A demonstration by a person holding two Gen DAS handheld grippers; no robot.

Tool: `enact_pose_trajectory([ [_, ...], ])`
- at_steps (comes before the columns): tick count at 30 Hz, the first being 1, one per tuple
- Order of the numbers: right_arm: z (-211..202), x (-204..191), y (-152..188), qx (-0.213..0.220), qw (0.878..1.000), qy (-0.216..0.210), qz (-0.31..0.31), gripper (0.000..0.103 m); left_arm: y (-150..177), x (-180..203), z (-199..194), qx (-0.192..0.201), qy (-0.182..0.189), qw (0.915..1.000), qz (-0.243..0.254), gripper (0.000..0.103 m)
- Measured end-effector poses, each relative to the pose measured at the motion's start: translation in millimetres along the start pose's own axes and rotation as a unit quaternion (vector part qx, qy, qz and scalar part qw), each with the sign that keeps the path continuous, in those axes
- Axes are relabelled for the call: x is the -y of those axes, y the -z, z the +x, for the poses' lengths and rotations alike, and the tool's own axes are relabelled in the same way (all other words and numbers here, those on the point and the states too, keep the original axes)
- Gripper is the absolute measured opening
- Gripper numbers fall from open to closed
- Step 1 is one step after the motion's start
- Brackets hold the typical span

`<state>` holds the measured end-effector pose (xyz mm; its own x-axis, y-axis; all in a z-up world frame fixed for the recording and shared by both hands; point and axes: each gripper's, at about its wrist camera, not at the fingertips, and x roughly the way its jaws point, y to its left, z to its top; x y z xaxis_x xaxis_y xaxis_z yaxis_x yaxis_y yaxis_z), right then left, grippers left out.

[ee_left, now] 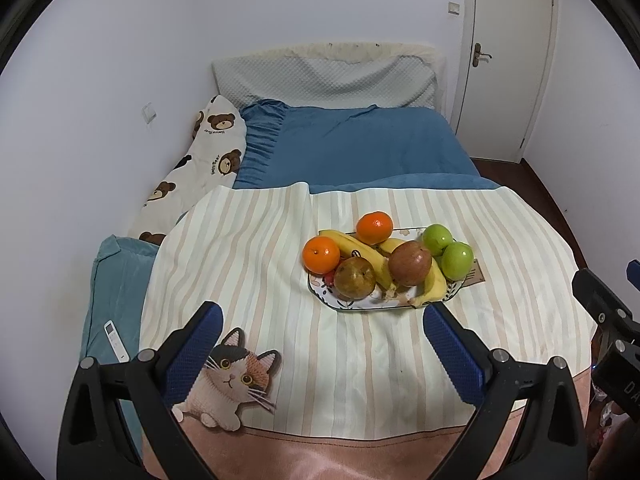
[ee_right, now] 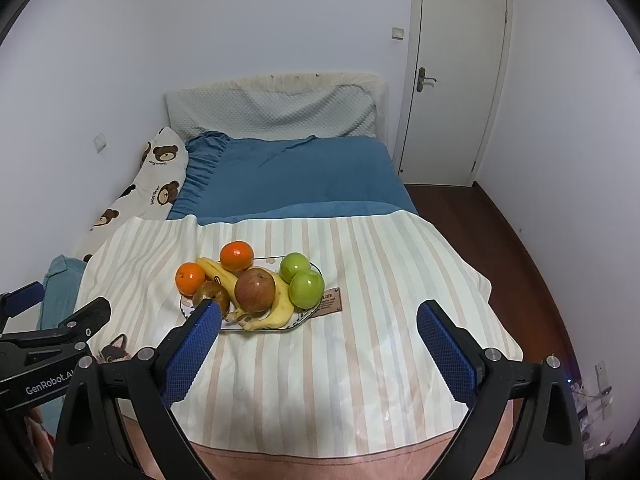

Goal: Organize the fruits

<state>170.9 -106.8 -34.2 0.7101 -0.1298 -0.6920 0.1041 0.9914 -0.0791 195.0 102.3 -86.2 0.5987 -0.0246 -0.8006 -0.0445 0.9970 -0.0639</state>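
Left wrist view: the left gripper (ee_left: 322, 332) hangs with jaws wide and empty above the striped blanket (ee_left: 256, 264); the fruit plate (ee_left: 360, 304) sits ahead near the blanket's middle.

Right wrist view: the right gripper (ee_right: 319, 330) likewise gapes empty, with the plate (ee_right: 298, 318) ahead to its left, piled with oranges (ee_right: 236, 256), bananas (ee_right: 280, 304) and apples (ee_right: 306, 288).

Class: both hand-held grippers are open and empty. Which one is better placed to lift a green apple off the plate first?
Probably the right hand-held gripper: the green apples sit on the plate's right end, between its open fingers. The left hand-held gripper faces the oranges' end.

Both grippers' jaws wide apart.
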Motion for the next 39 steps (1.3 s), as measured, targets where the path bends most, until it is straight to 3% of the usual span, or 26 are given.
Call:
enact_pose_trajectory([
  [39,15.8,5.9,-0.7,-0.01,1.0,0.005,0.005,0.1,-2.4,2.2,3.8,0.007,-0.002,1.0,0.003,0.102],
])
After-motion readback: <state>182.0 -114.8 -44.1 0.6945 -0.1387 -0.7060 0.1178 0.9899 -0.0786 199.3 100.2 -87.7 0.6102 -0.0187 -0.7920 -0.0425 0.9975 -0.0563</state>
